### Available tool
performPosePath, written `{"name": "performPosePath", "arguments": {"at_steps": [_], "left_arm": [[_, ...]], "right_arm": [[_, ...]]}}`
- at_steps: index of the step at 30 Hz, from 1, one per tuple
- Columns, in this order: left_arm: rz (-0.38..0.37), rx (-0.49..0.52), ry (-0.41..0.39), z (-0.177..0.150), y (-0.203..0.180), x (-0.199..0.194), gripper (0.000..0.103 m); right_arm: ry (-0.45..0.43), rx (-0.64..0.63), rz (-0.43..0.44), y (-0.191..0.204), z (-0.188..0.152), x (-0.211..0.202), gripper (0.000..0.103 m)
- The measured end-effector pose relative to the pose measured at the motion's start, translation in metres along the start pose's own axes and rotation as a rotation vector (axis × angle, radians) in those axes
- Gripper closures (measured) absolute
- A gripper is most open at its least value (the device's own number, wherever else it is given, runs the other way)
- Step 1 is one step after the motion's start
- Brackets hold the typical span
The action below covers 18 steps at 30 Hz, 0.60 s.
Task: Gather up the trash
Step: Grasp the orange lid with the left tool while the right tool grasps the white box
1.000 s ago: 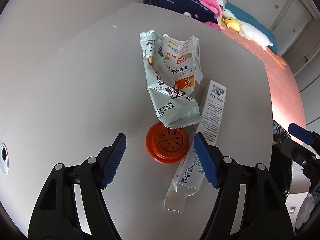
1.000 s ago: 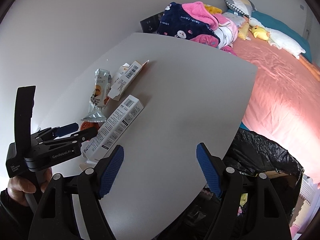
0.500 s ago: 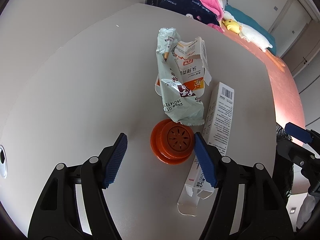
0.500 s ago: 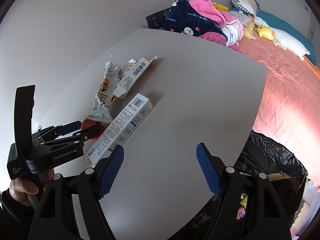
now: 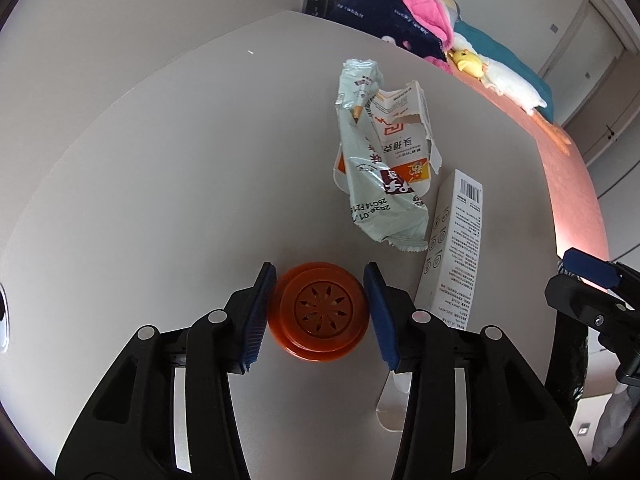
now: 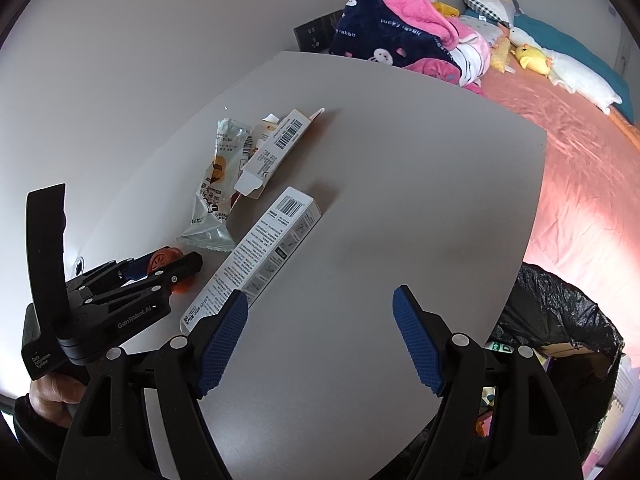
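Note:
An orange round lid (image 5: 318, 316) lies on the grey table (image 5: 160, 168), between the blue pads of my left gripper (image 5: 318, 316). The pads sit against its two sides, shut on it. It also shows in the right wrist view (image 6: 164, 261), partly hidden by the left gripper (image 6: 160, 270). A crumpled pale green wrapper (image 5: 372, 176) lies over a torn white carton (image 5: 404, 140). A long white box (image 5: 454, 248) lies to their right. My right gripper (image 6: 320, 340) is open and empty above the table's near edge.
A black trash bag (image 6: 560, 320) stands off the table's right edge. A bed with a pink sheet (image 6: 580, 160), folded blankets (image 6: 400, 40) and stuffed toys lies behind. A wall socket (image 6: 314, 34) sits at the table's far end.
My left gripper has moved forward over the orange lid and its jaws have closed from wide open onto the lid's sides. The right gripper has shifted slightly forward and stayed open.

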<state>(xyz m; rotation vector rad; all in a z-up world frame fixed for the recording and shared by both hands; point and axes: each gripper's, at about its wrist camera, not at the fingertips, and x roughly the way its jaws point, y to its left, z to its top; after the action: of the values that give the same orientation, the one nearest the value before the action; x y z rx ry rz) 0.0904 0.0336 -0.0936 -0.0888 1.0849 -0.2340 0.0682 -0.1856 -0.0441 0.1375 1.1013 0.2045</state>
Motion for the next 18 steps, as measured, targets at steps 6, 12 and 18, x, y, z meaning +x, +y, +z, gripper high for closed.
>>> {"name": "performPosePath", "arguments": {"at_steps": [6, 12, 18], "left_arm": [[0.030, -0.051, -0.039, -0.006, 0.019, -0.024, 0.058], [0.060, -0.076, -0.054, -0.013, 0.038, -0.039, 0.058], [0.066, -0.095, -0.051, -0.018, 0.050, -0.042, 0.058]], "right_arm": [[0.029, -0.010, 0.034, 0.017, 0.001, 0.014, 0.027], [0.072, 0.026, 0.049, 0.035, 0.006, 0.037, 0.027], [0.071, 0.075, -0.016, 0.050, 0.014, 0.058, 0.027]]}}
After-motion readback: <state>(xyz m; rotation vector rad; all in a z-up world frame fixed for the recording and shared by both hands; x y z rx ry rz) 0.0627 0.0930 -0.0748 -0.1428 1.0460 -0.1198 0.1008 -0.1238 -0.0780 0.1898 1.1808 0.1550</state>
